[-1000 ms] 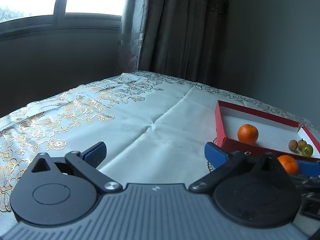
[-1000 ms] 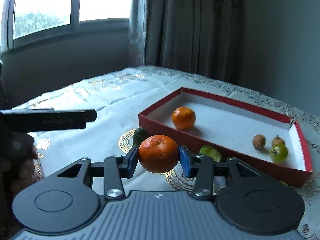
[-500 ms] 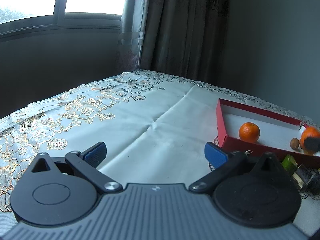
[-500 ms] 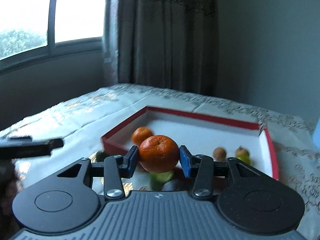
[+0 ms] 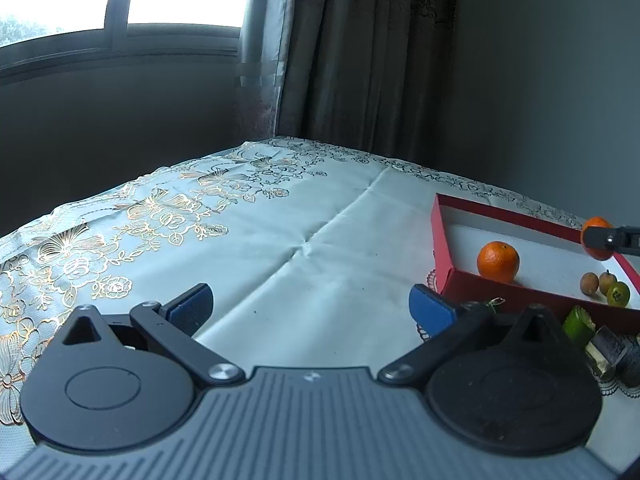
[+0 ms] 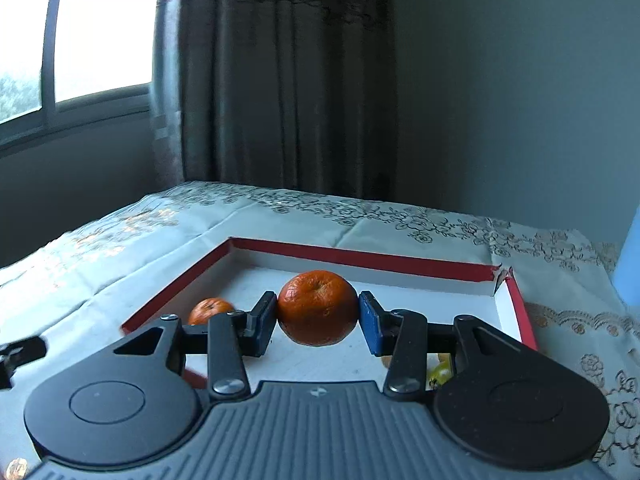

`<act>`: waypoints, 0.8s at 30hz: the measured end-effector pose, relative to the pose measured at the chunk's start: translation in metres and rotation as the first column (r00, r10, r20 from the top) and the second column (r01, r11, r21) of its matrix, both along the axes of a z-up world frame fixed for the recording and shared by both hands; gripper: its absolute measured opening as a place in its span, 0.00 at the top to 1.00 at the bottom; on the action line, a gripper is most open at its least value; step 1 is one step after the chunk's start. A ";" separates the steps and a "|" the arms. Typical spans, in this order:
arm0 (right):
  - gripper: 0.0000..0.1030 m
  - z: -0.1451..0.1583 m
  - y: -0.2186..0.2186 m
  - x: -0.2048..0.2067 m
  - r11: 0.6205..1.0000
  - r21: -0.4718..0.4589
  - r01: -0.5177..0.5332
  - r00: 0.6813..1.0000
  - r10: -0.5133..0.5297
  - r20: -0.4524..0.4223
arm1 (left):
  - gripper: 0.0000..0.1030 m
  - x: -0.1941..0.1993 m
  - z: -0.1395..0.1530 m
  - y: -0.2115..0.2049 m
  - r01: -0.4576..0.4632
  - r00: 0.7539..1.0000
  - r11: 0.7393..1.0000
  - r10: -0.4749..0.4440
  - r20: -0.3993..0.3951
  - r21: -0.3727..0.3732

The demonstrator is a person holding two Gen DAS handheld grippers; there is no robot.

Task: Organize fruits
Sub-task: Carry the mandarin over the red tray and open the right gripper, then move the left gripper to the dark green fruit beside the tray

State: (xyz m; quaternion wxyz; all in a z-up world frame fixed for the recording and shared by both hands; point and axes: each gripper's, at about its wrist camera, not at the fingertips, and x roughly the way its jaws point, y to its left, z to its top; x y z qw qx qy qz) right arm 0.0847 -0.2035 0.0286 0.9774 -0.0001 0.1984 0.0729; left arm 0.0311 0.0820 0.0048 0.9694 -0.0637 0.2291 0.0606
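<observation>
My right gripper is shut on an orange mandarin and holds it above the red-rimmed white tray. A second mandarin lies in the tray at the left. In the left wrist view the tray is at the right, with that mandarin, two small brown fruits and a small green fruit in it; the held mandarin hangs over the tray's far right. My left gripper is open and empty over the tablecloth.
A green fruit piece and dark wrapped items lie on a doily in front of the tray. The gold-flowered tablecloth covers the table. Curtain and window stand behind. A pale blue object is at the right edge.
My right gripper has lifted the mandarin from beside the tray and carried it forward over the tray. The left gripper has stayed still and open.
</observation>
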 end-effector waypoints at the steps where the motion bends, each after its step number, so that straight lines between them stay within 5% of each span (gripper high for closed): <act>1: 0.57 -0.002 -0.001 0.005 1.000 0.002 0.008 1.000 -0.008 -0.005 | 0.00 0.000 0.000 0.000 0.001 1.000 1.000 -0.001 -0.002 -0.001; 6: 0.57 -0.017 -0.009 0.023 0.999 0.029 0.044 0.998 -0.042 -0.056 | 0.00 0.001 0.000 0.000 0.002 1.000 1.000 -0.002 -0.006 -0.001; 11: 0.38 -0.010 -0.018 0.011 0.996 0.068 0.055 0.998 -0.054 -0.011 | 0.00 0.001 -0.001 0.000 0.003 1.000 1.000 -0.003 -0.009 -0.002; 18: 0.38 0.012 -0.047 -0.035 0.991 0.123 0.052 0.996 -0.061 0.070 | 0.00 0.001 0.000 0.000 0.000 1.000 1.000 0.000 -0.011 -0.002; 24: 0.26 0.004 -0.086 -0.098 0.986 0.109 0.122 0.980 -0.137 0.142 | 0.00 0.001 -0.001 0.000 0.007 1.000 1.000 -0.007 -0.016 -0.003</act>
